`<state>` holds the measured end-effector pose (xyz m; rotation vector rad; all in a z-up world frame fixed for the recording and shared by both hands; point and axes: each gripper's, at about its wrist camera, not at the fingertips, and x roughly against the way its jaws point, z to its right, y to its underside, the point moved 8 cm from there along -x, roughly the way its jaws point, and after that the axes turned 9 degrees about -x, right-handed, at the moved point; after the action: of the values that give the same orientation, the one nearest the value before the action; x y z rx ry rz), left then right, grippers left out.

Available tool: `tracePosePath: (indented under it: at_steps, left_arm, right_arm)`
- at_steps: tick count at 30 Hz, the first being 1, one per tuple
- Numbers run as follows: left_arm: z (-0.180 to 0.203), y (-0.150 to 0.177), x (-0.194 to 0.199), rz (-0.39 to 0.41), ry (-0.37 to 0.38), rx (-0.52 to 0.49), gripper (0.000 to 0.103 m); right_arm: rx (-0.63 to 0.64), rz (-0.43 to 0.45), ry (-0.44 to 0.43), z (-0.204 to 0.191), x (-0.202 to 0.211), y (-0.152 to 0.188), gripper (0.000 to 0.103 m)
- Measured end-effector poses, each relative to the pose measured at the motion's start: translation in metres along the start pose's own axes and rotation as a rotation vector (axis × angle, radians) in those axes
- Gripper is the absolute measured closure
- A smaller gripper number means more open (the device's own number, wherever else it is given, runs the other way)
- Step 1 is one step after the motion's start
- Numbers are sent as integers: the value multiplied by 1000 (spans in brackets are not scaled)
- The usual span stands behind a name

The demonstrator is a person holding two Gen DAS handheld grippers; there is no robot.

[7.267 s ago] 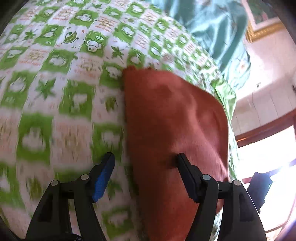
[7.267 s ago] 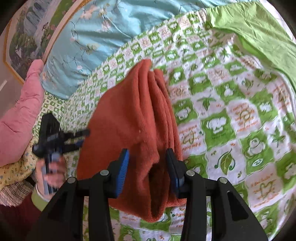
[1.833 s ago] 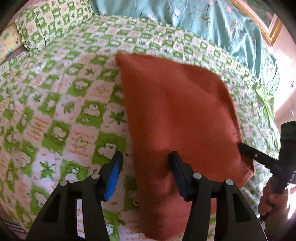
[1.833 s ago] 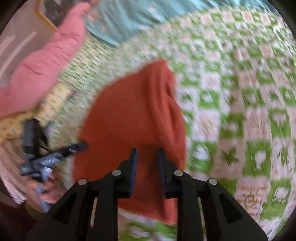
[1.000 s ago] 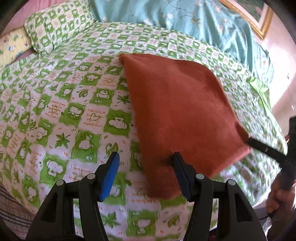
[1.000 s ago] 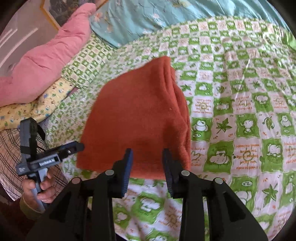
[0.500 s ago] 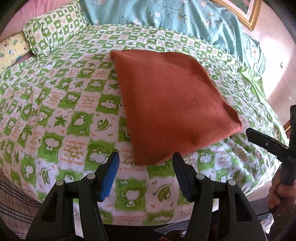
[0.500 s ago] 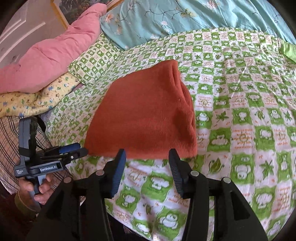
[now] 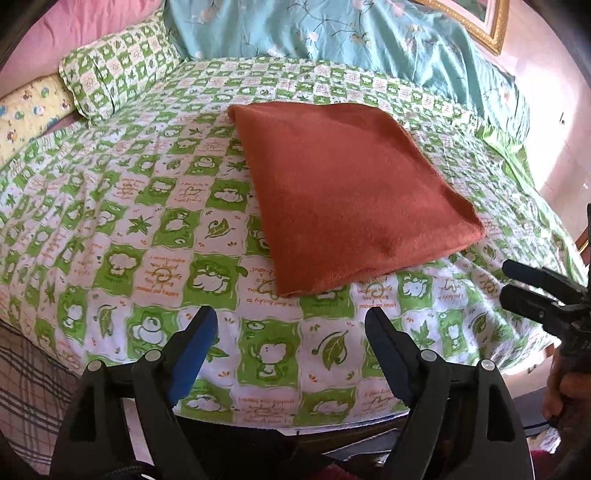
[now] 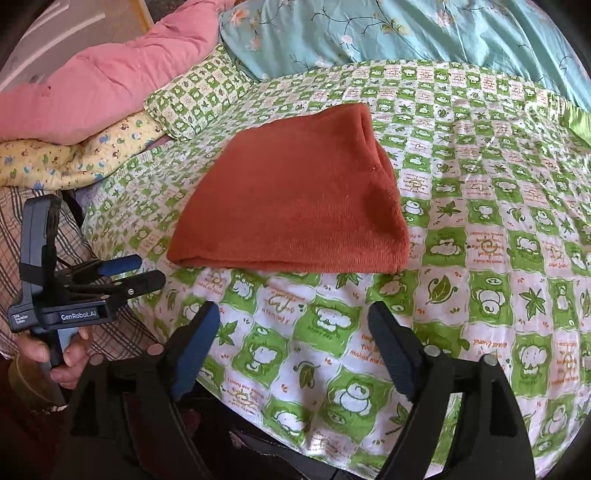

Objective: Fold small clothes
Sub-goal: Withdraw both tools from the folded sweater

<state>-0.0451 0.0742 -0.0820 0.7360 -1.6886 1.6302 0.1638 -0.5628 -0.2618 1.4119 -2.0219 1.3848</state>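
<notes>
A rust-orange cloth (image 9: pixel 343 192) (image 10: pixel 295 206) lies folded flat into a rough square on the green-and-white checked bedspread (image 9: pixel 122 221) (image 10: pixel 498 229). Both grippers are back from it, near the bed's front edge. My left gripper (image 9: pixel 290 325) has its jaws opening, wide apart, with only bedspread between them. My right gripper (image 10: pixel 293 321) is also opening, wide, with nothing between its jaws. Each wrist view also shows the other gripper from the side, the right gripper (image 9: pixel 517 284) at the right edge and the left gripper (image 10: pixel 144 271) at the left, held by a hand (image 10: pixel 62 350).
A matching checked pillow (image 9: pixel 118 70) (image 10: pixel 199 99), a yellow printed pillow (image 10: pixel 81 155) and a pink quilt (image 10: pixel 103 77) lie at the left. A teal flowered quilt (image 9: pixel 351 40) (image 10: pixel 424 29) runs along the back. The bed's front edge (image 9: pixel 295 421) drops off just below the grippers.
Both grippers have drawn back from the cloth toward the bed's edge and their jaws have spread wider. The right gripper let go of the cloth's near edge; the cloth lies still.
</notes>
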Motion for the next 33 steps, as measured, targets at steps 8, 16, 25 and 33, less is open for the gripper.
tracePosePath:
  at_steps: [8,16,25,33]
  left_arm:
    - [-9,1,3,2,-70,-32,20]
    - [-16,-6,5,10,-101,-34,19]
    - [-15,-19,5,24,-108,-35,18]
    - [-21,-30,1,15,-145,-43,17]
  right_arm:
    - [18,-4,16,-3,1,3,14]
    - [51,-17,16,-7,-5,-3,11]
    - [99,-38,35,-14,-14,-14,5]
    - [97,-44,30,-14,-20,-27,4]
